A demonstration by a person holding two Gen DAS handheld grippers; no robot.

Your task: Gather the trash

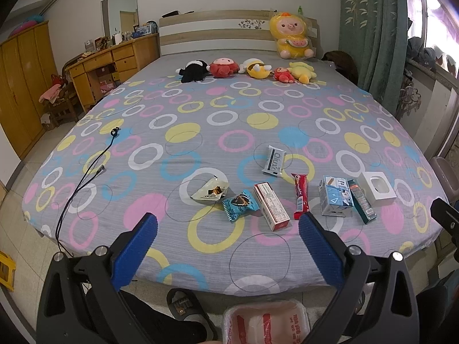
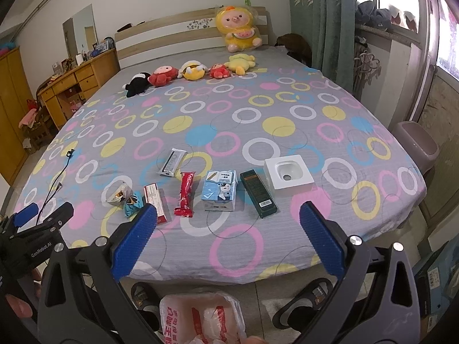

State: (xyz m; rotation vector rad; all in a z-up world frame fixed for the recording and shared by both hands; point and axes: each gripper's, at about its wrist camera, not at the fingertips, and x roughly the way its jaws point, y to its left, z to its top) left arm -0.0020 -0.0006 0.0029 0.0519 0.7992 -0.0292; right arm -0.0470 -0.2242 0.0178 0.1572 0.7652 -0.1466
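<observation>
Trash lies in a row near the bed's front edge: a cream wrapper, a teal snack wrapper, a red-and-white box, a red wrapper, a blue milk carton, a dark green box, a white square box and a white packet. My left gripper is open and empty above the bed's front edge. My right gripper is open and empty, with the red wrapper, carton and green box ahead of it.
A red-and-white plastic bag sits on the floor below the grippers, also in the right wrist view. Plush toys line the headboard end. A black cable lies at the left. A pink bin stands at the bed's right.
</observation>
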